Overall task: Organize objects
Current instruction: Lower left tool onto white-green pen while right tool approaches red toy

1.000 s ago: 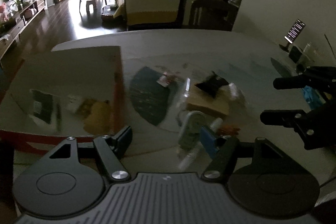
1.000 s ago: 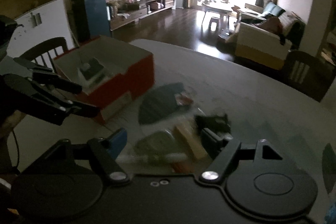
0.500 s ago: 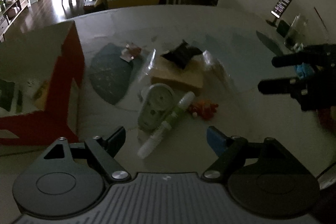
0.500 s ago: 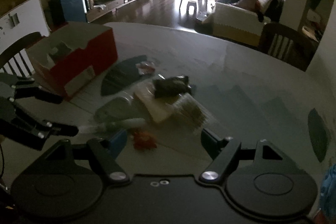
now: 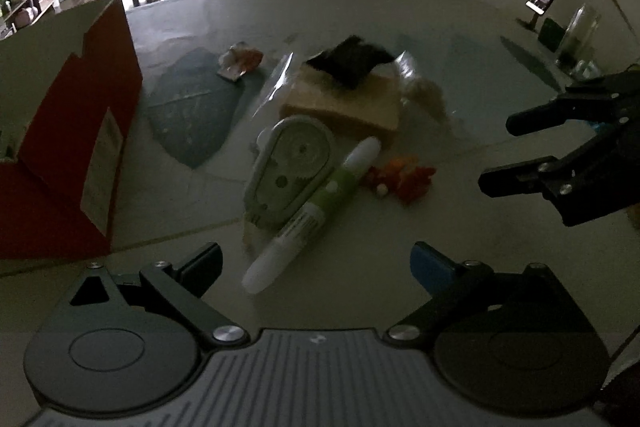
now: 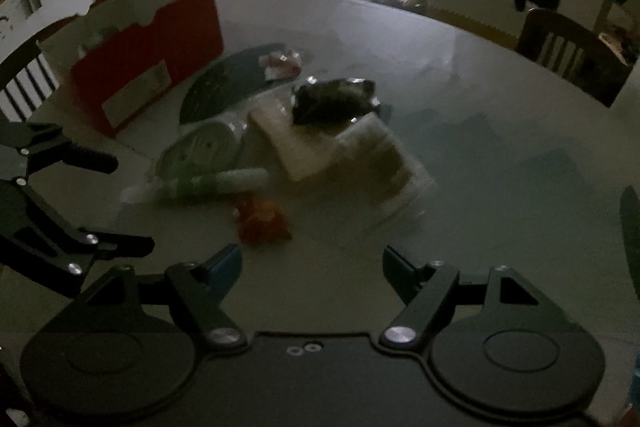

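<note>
Green-and-white plastic pen (image 5: 310, 213) lies on the pale round table (image 5: 460, 27) before my left gripper (image 5: 316, 263) and right gripper (image 6: 312, 267), both spread wide, empty.

Pale table (image 5: 460, 27) — red box (image 5: 72, 147), pen (image 5: 316, 211), dispenser (image 5: 288, 171)

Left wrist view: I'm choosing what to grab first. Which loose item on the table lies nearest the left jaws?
The green and white pen; its white end reaches between the open jaws, ahead of the correction tape dispenser.
</note>
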`<state>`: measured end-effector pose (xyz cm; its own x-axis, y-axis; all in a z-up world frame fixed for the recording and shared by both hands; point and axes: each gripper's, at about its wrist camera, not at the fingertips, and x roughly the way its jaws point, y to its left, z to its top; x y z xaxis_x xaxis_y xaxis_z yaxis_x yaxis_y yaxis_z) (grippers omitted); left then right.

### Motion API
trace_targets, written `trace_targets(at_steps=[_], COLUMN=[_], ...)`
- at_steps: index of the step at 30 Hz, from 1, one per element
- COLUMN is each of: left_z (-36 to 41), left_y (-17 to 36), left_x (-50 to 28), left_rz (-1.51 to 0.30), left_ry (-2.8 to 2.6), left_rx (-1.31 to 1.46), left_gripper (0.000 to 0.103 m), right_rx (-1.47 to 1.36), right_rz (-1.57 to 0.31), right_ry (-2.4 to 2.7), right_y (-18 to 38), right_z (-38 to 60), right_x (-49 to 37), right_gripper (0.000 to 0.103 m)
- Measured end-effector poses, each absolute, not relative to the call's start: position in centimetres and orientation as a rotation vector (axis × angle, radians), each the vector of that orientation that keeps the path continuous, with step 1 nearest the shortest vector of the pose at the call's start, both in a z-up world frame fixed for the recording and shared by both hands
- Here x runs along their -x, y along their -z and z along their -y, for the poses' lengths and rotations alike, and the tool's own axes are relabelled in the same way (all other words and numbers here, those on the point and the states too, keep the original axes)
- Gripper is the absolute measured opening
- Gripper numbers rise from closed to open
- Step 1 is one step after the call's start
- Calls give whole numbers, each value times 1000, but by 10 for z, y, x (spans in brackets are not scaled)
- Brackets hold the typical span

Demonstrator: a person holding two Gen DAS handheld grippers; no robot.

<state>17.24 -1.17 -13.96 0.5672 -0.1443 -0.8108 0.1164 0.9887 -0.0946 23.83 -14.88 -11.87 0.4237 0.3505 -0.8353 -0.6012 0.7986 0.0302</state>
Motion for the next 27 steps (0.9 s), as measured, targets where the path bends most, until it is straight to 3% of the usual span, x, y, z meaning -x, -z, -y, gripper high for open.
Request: trace_targets(at_steps=[20, 25, 27], left_z=[5, 5, 6], left_y=[164, 163, 162], left_x=[-181, -178, -177], left_rz=[-915, -906, -900], left_ry=[92, 104, 100], left_rx=[-14, -18, -28], left_gripper=[99, 83, 68], right_rx=[395, 408, 411], right_rz=[-1017, -1001, -996], right_ry=[-709, -732, -739], right_y=[155, 157, 157], right_z=[110, 101, 98], right_x=[-259, -261, -261], right_gripper=[75, 74, 73])
